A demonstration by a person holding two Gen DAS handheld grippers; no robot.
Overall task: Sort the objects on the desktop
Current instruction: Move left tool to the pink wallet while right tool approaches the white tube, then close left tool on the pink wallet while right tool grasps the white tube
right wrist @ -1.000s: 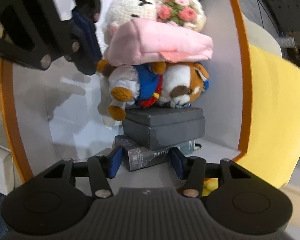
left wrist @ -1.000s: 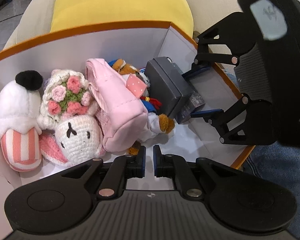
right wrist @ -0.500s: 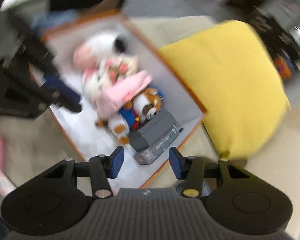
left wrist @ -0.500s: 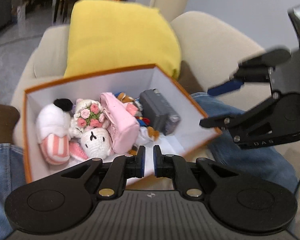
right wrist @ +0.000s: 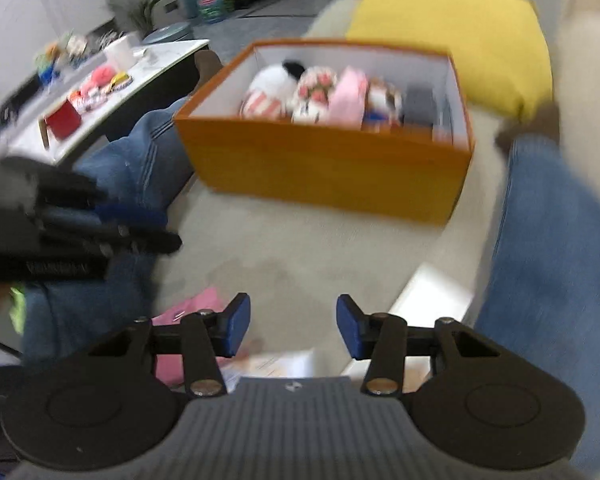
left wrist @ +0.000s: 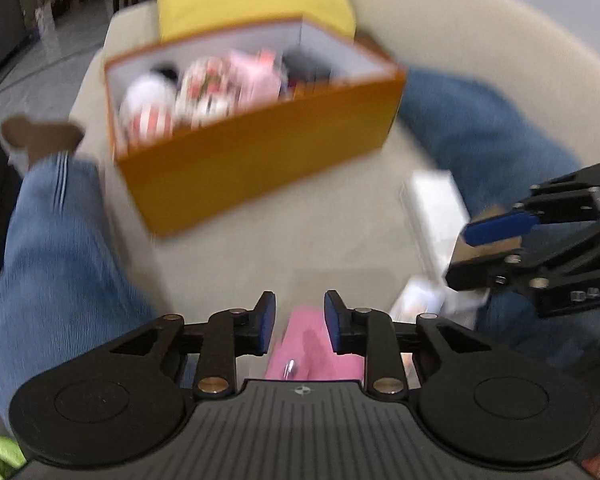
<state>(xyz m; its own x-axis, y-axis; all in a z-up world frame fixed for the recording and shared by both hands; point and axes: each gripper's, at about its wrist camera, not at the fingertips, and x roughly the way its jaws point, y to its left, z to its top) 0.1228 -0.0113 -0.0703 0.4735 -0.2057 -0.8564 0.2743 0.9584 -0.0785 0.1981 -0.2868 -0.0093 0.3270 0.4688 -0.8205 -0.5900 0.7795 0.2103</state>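
Now the orange box (right wrist: 332, 168) sits on the beige sofa (right wrist: 300, 252), long axis running left-right across both views. Left gripper (left wrist: 300, 320), jaws just opening, and right gripper (right wrist: 293, 322) both gape, empty.

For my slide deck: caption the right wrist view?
Open right gripper pulled back from the orange box of plush toys on a beige sofa.

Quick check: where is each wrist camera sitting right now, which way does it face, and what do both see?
Left wrist: on the left gripper, angled down at the orange box; jeans and right gripper show.
Right wrist: on the right gripper, facing the box from the sofa seat; jeans and blurred left gripper show.
Shared: box, yellow cushion, pink item.
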